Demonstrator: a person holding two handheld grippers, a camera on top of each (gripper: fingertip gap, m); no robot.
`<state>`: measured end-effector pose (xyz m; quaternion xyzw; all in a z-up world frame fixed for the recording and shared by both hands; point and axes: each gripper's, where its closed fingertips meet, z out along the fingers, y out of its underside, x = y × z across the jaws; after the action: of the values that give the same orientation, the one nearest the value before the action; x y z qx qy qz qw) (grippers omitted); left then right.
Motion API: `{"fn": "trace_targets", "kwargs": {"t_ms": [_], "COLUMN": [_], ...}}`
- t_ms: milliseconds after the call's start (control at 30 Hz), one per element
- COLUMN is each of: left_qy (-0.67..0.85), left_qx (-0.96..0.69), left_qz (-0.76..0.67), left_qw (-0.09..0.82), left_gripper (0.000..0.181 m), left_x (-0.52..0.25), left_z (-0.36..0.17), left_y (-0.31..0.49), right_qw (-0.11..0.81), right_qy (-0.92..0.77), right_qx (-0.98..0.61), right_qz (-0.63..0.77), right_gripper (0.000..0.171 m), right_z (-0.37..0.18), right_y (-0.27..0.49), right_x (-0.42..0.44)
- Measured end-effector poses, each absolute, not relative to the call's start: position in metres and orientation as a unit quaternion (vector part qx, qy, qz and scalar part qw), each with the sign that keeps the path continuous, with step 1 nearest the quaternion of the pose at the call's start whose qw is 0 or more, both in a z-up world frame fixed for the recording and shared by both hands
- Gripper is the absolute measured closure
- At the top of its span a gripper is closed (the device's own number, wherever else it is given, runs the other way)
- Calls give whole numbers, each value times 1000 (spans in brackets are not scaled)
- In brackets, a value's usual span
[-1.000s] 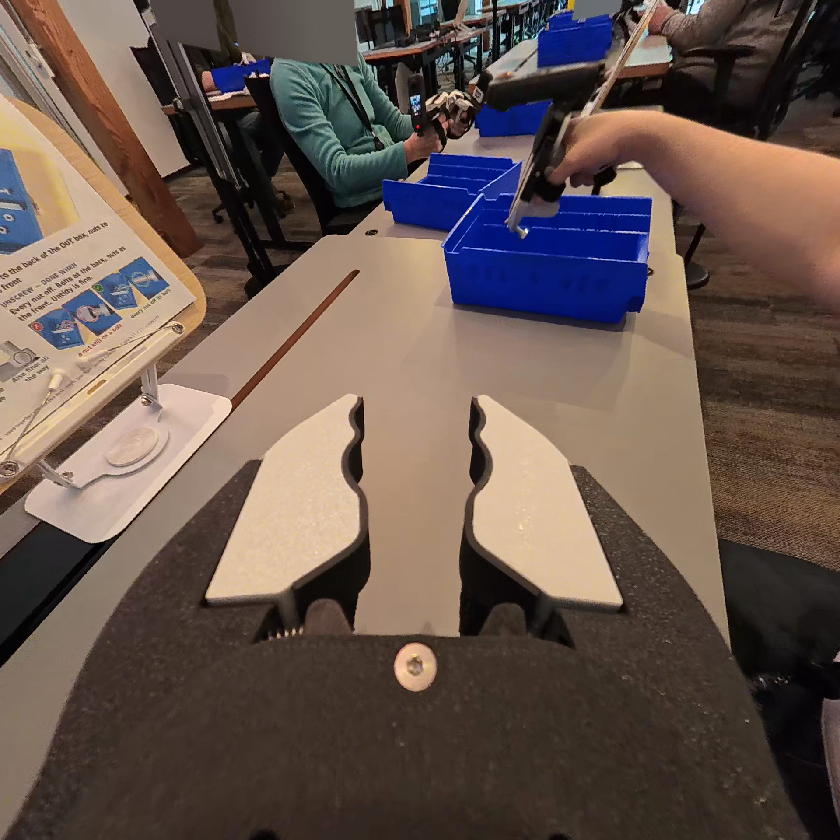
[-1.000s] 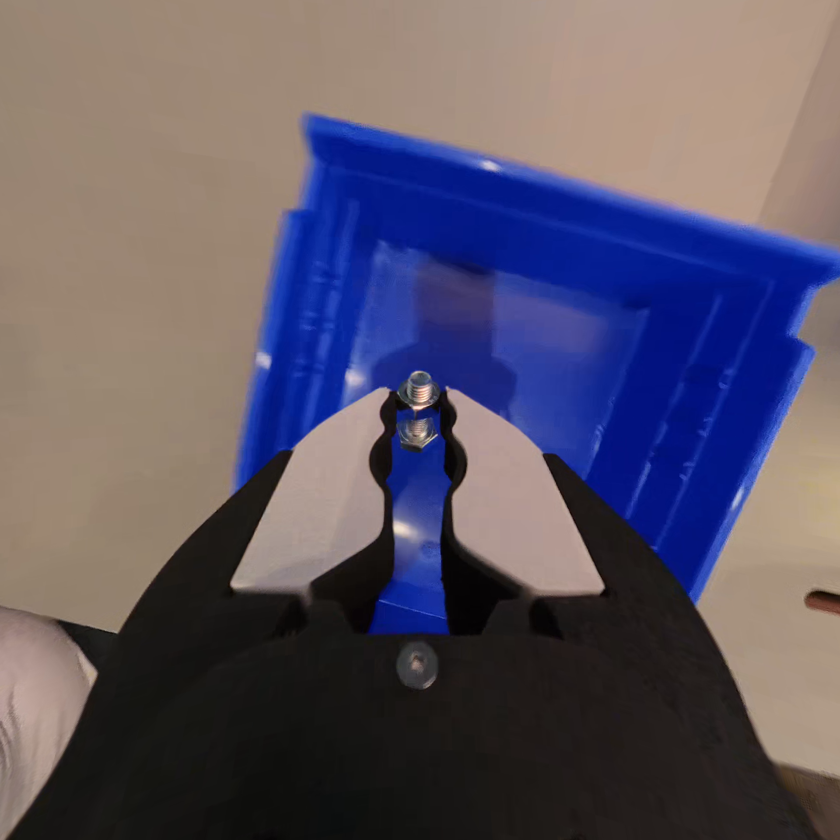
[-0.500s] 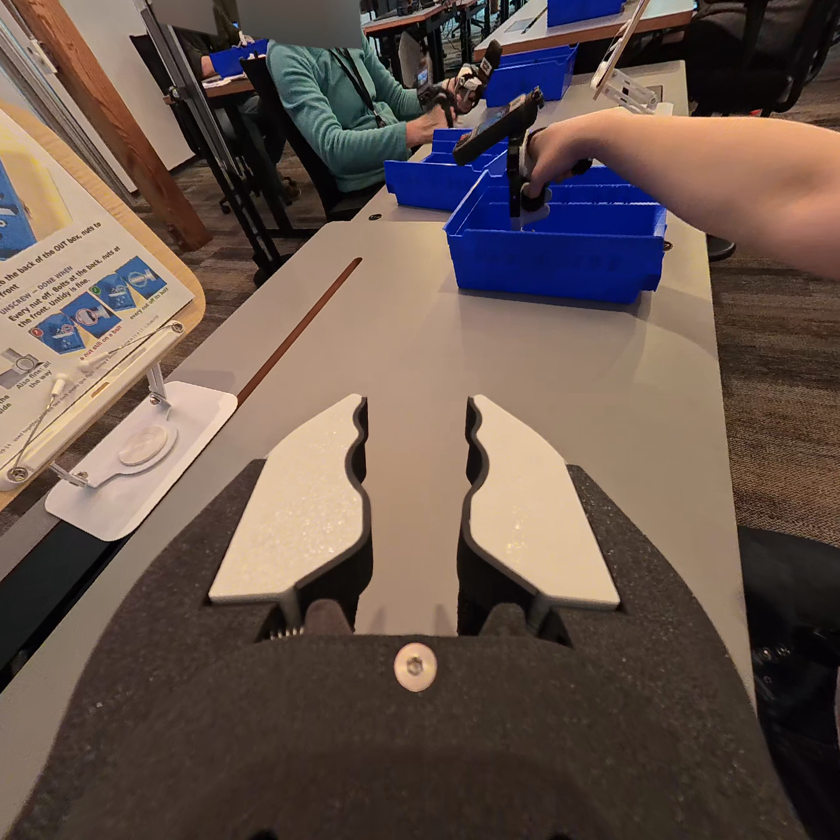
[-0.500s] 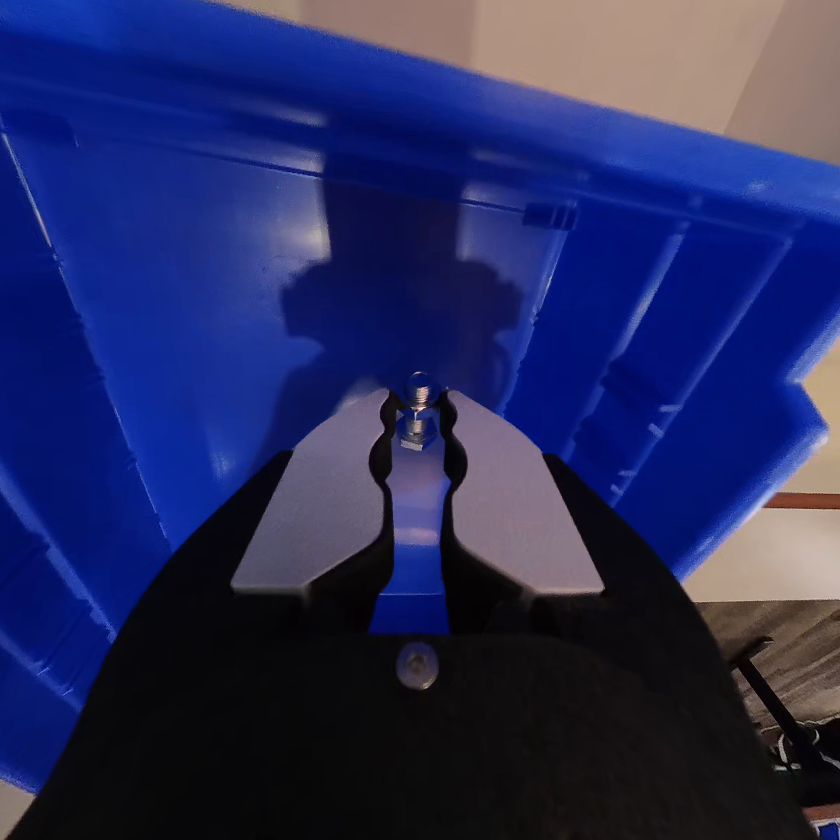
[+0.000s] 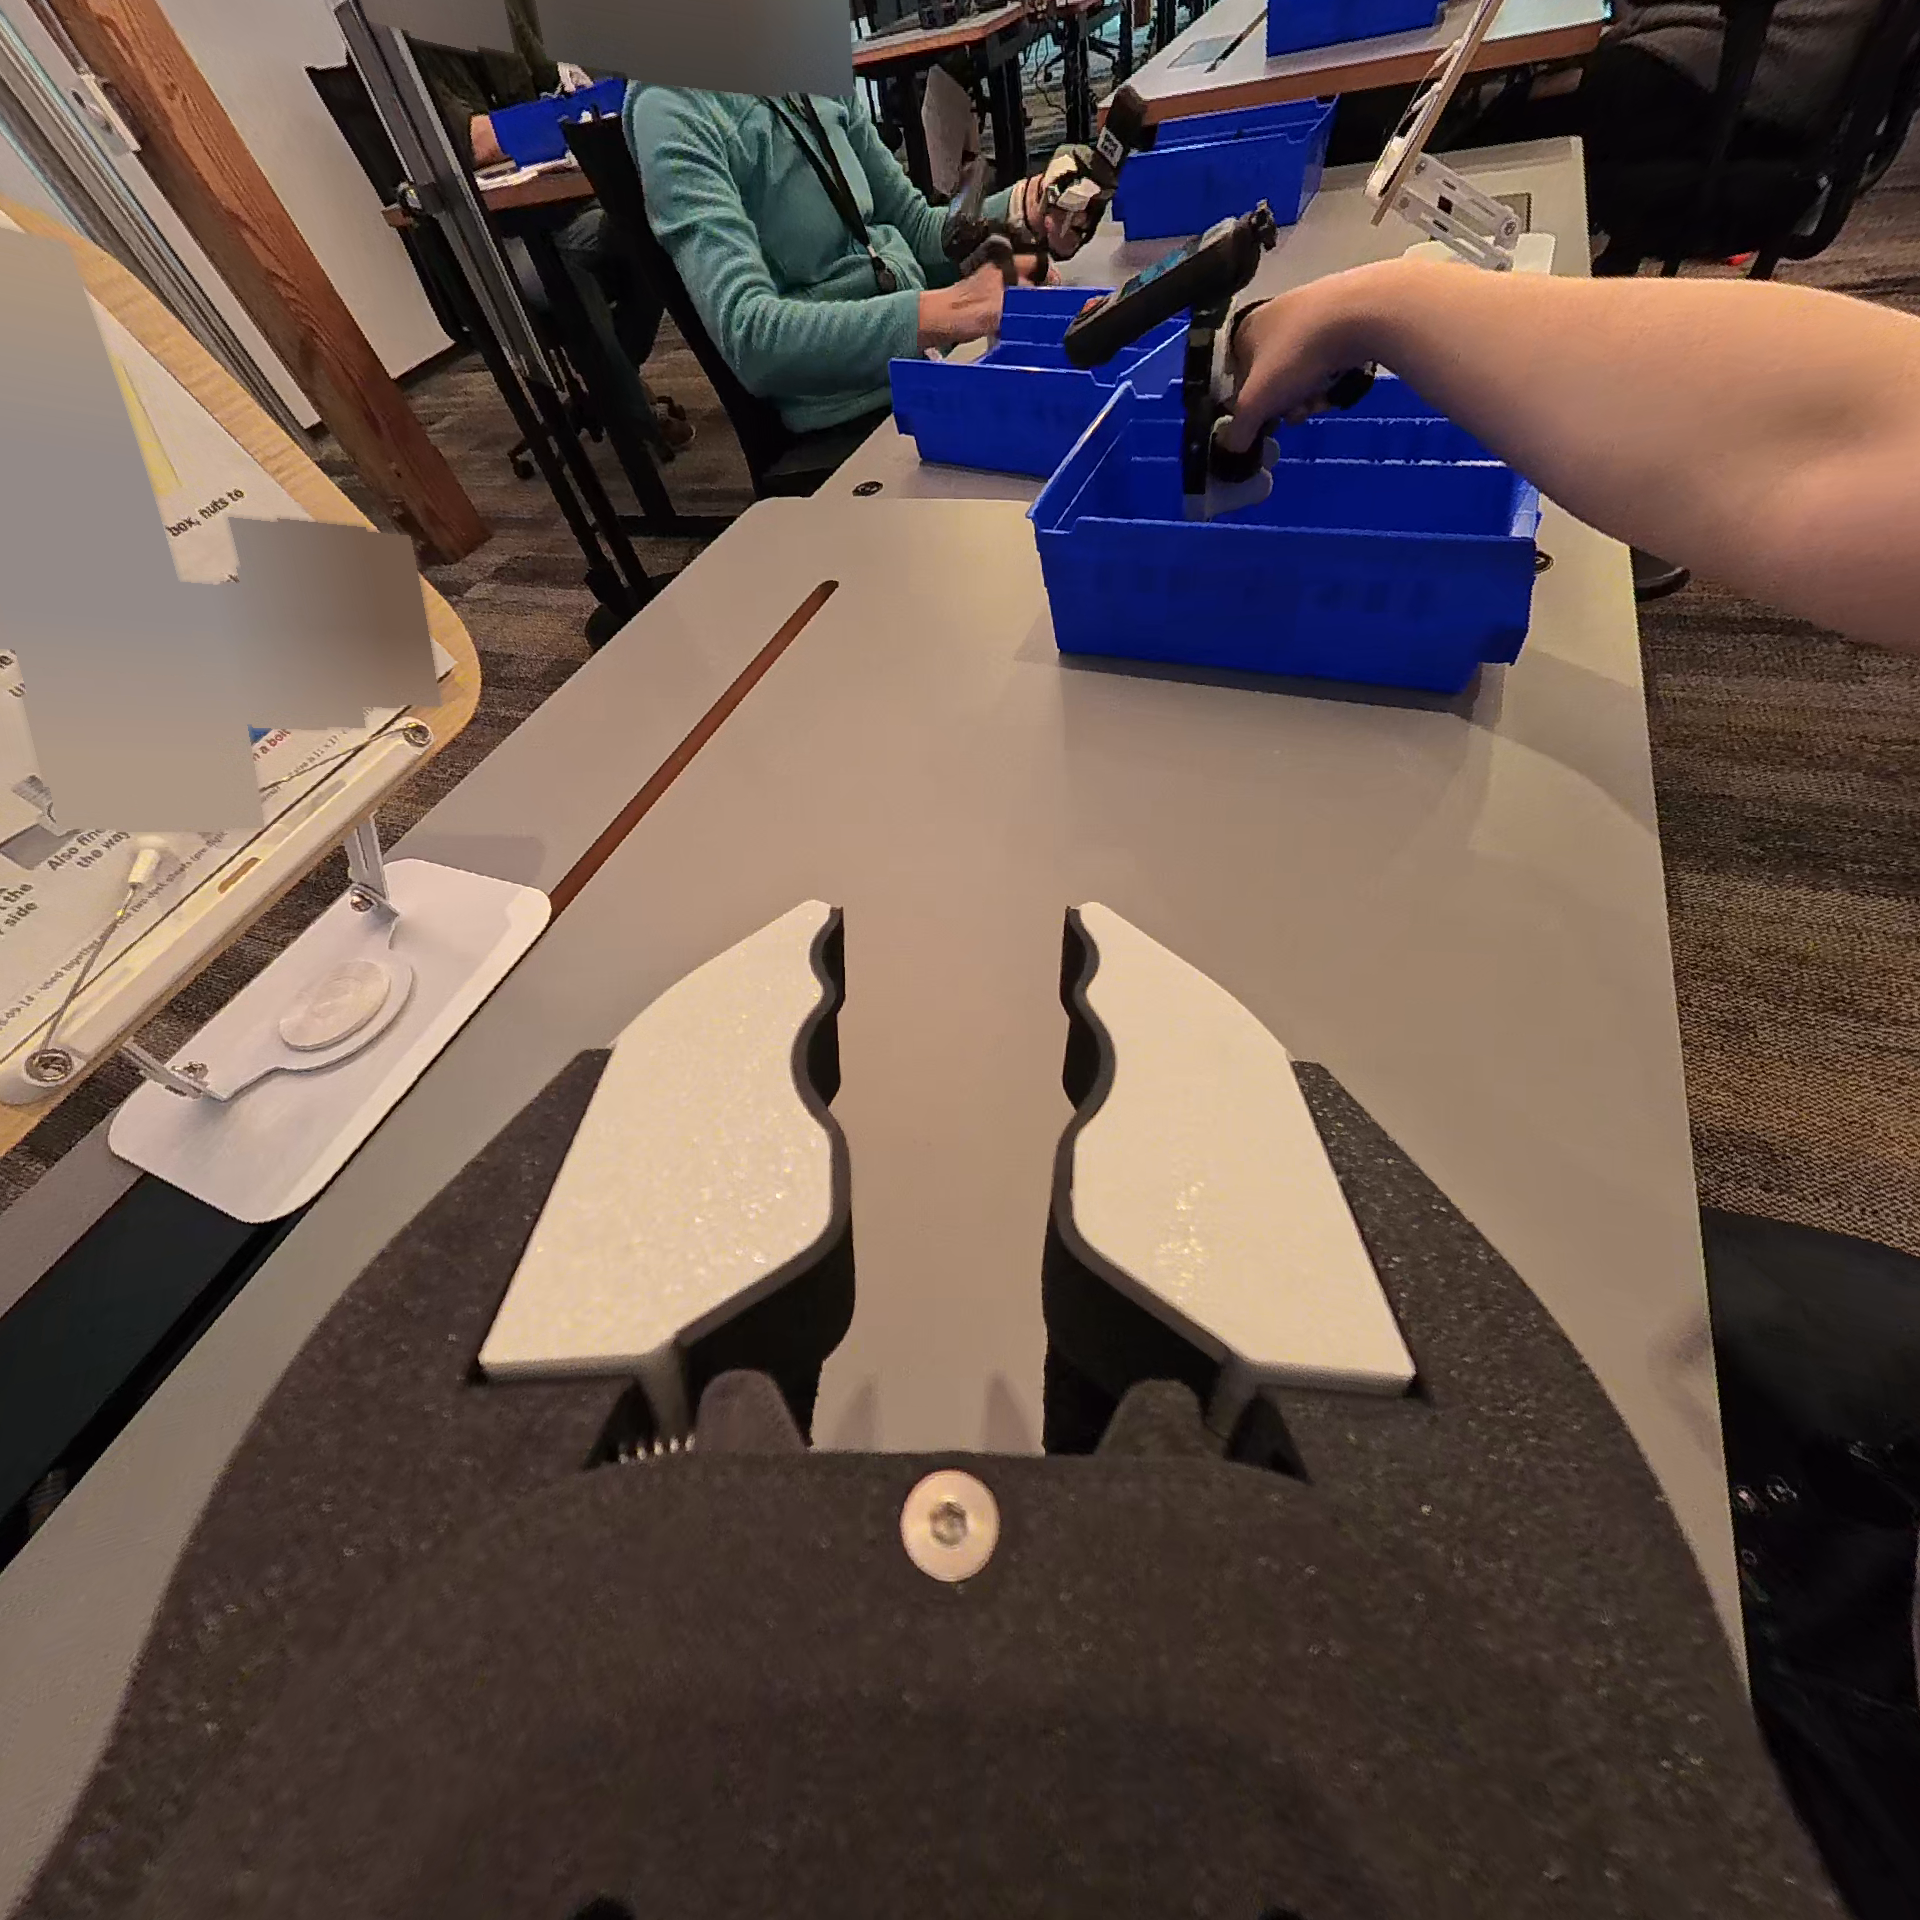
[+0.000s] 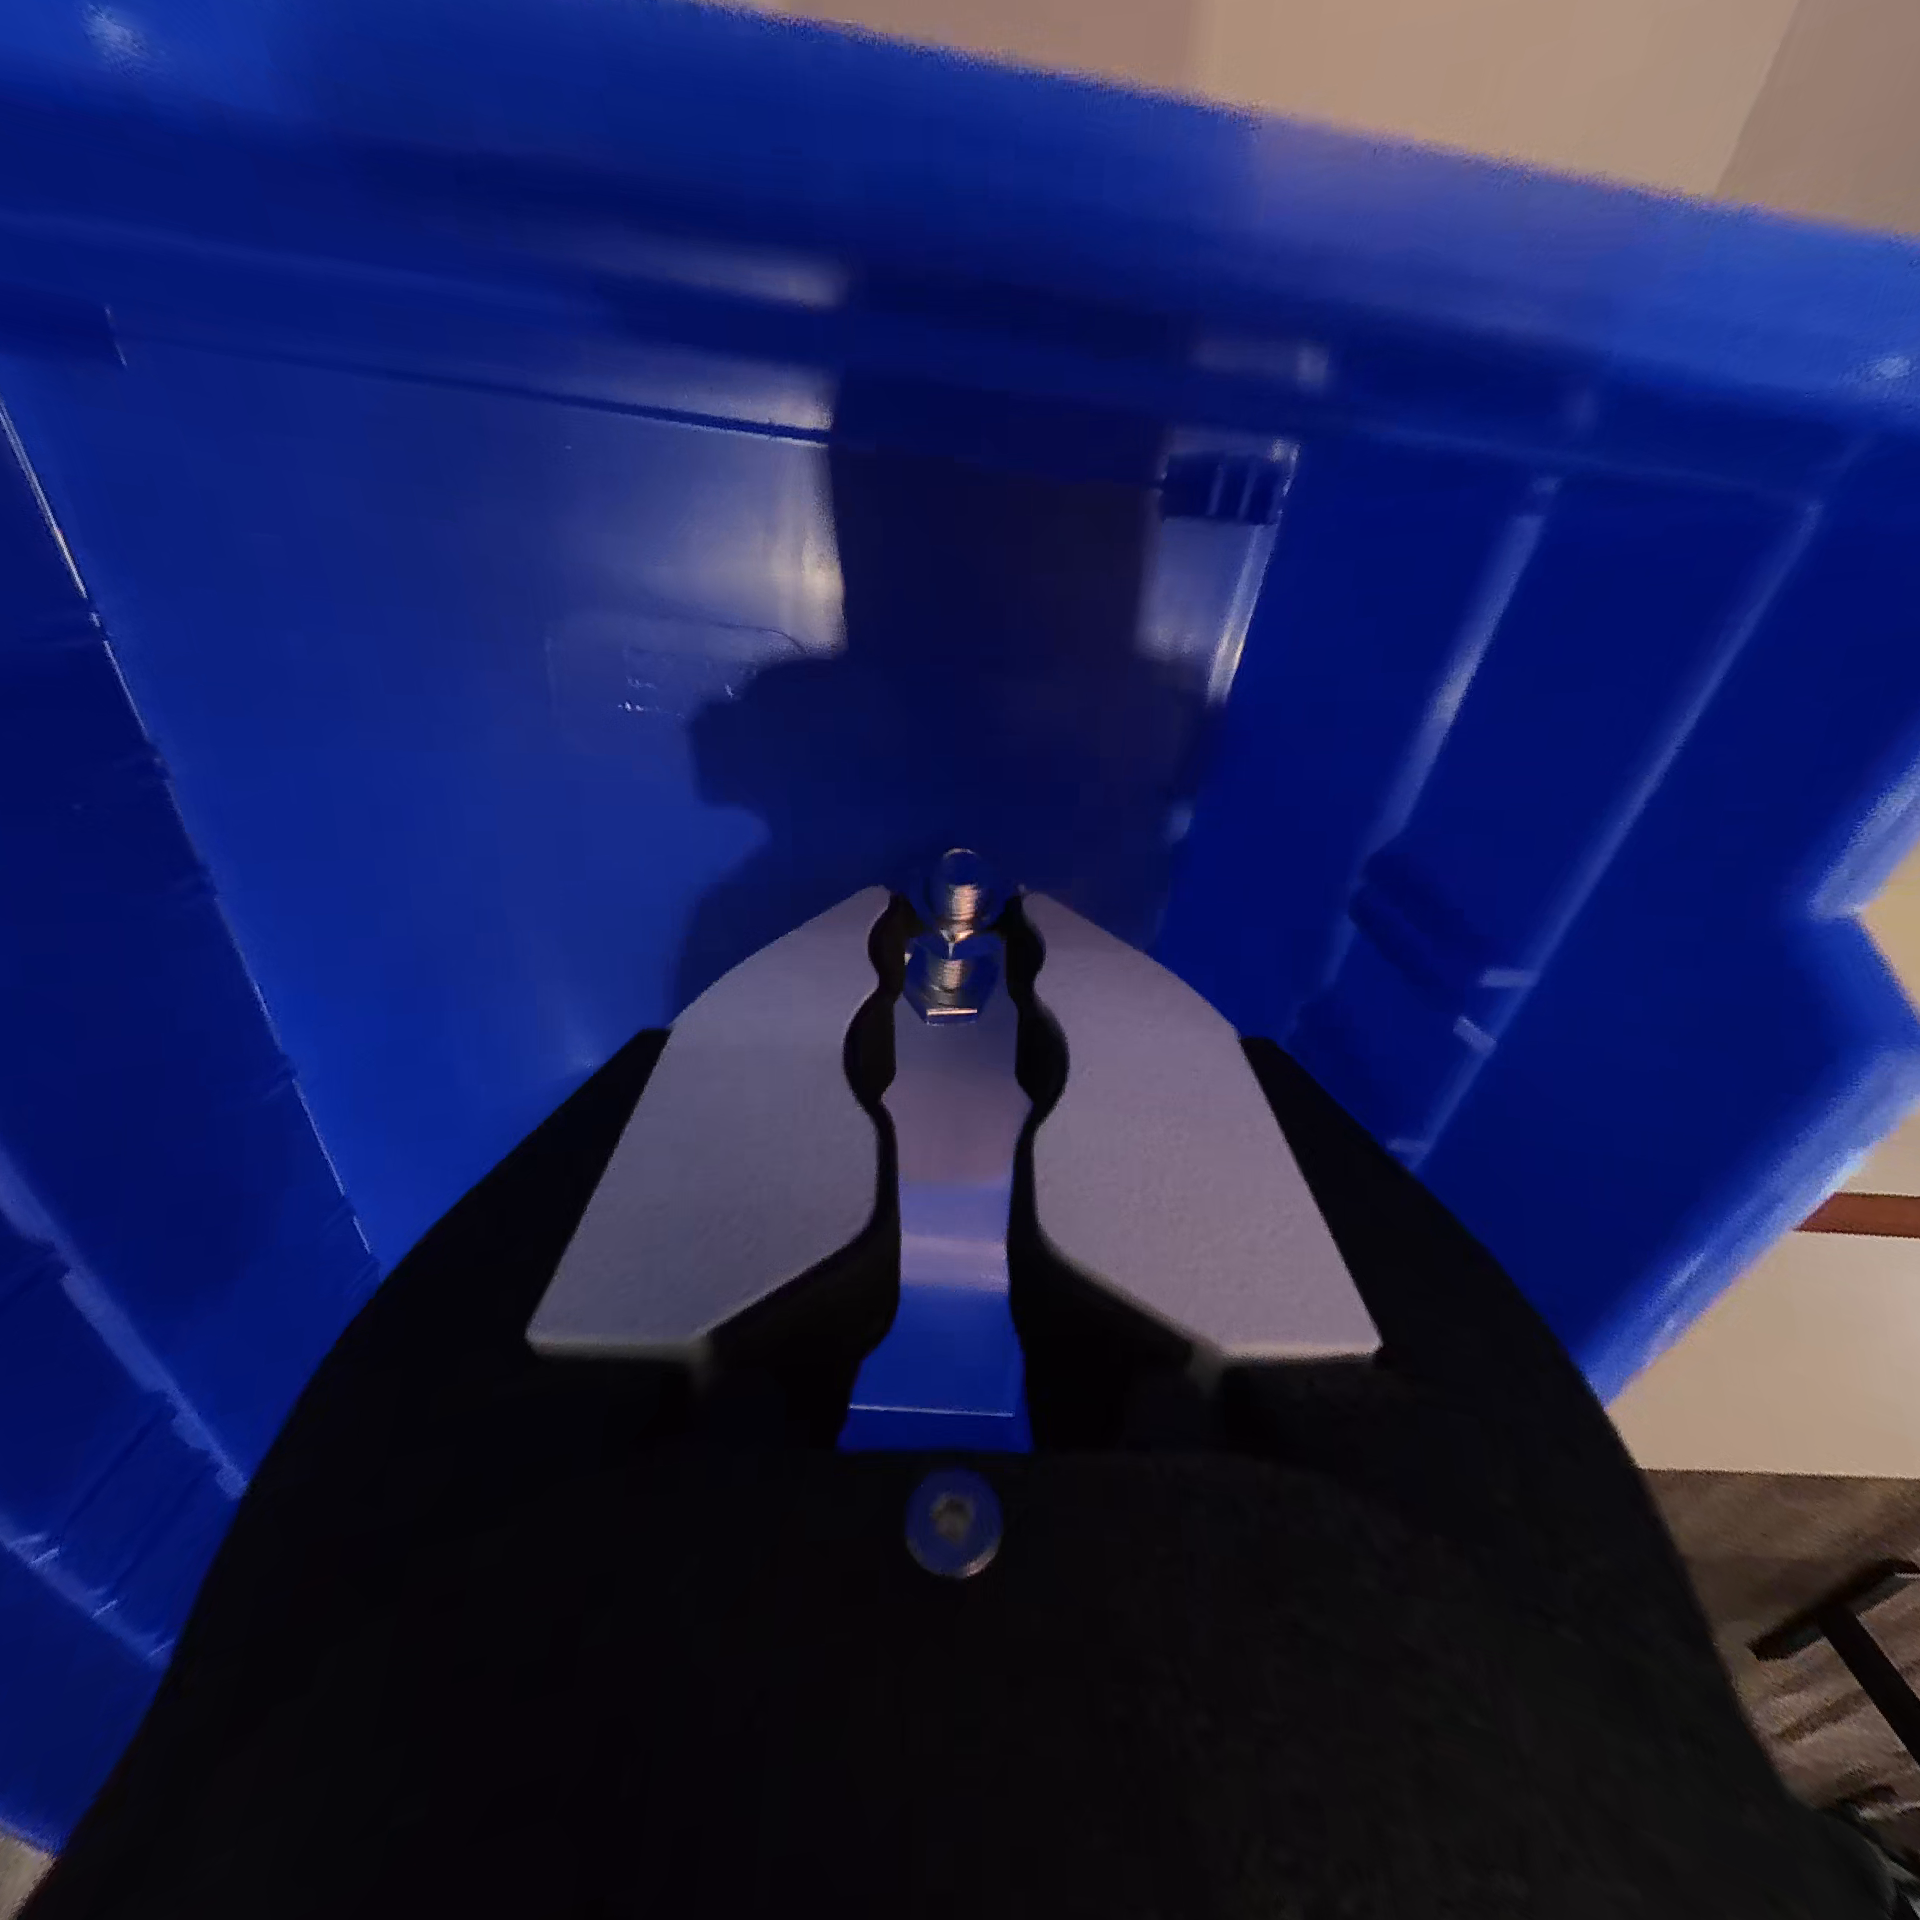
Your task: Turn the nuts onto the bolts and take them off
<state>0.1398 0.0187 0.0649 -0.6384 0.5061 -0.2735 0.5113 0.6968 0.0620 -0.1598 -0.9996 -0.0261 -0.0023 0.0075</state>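
My right fingers [image 6: 954,914] pinched a bolt [image 6: 951,940] with its nut inside the blue bin [image 5: 1288,597], walls close around, my left fingers [image 5: 951,935] gaped empty above bare grey worktop [image 5: 1195,831], bin well ahead.

Printed writing on the propped instruction sheet [image 5: 156,831]

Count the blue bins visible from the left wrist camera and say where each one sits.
4. The nearest bin sits on this table, the right gripper dipping into it; another directly behind; one on the next table; one farther back. More may be hidden.
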Motion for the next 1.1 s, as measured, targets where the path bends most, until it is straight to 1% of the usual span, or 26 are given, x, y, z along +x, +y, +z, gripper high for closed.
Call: {"fn": "trace_targets", "kwargs": {"t_ms": [267, 433, 567, 700, 867, 1000, 1100], "left_qy": [500, 494, 491, 482, 446, 430, 416], "left_qx": [-634, -626, -617, -607, -605, -612, -627], "left_qz": [-278, -283, -290, -291, -296, -291, -277], "left_qw": [521, 533, 543, 561, 590, 596, 598], "left_gripper": [143, 143, 143, 143, 144, 144, 144], "left_x": [135, 129, 124, 115, 97, 89, 85], "left_z": [73, 82, 92, 104, 123, 125, 123], "left_y": [18, 15, 10, 7, 9, 11, 12], "right_qw": [20, 62, 112, 182, 299, 395, 439], "right_qy": [-35, -36, -53, -81, -163, -264, -344], "right_qx": [-999, -997, -992, -980, -940, -875, -817], "right_qz": [-4, 2, 7, 0, 25, 93, 146], "right_gripper": [154, 153, 152, 152, 152, 152, 151], "right_z": [-162, -150, -116, -57, 24, 73, 93], "right_y": [64, 70, 68, 62, 60, 59, 54], "right_x": [697, 695, 686, 665, 587, 482, 394]}}
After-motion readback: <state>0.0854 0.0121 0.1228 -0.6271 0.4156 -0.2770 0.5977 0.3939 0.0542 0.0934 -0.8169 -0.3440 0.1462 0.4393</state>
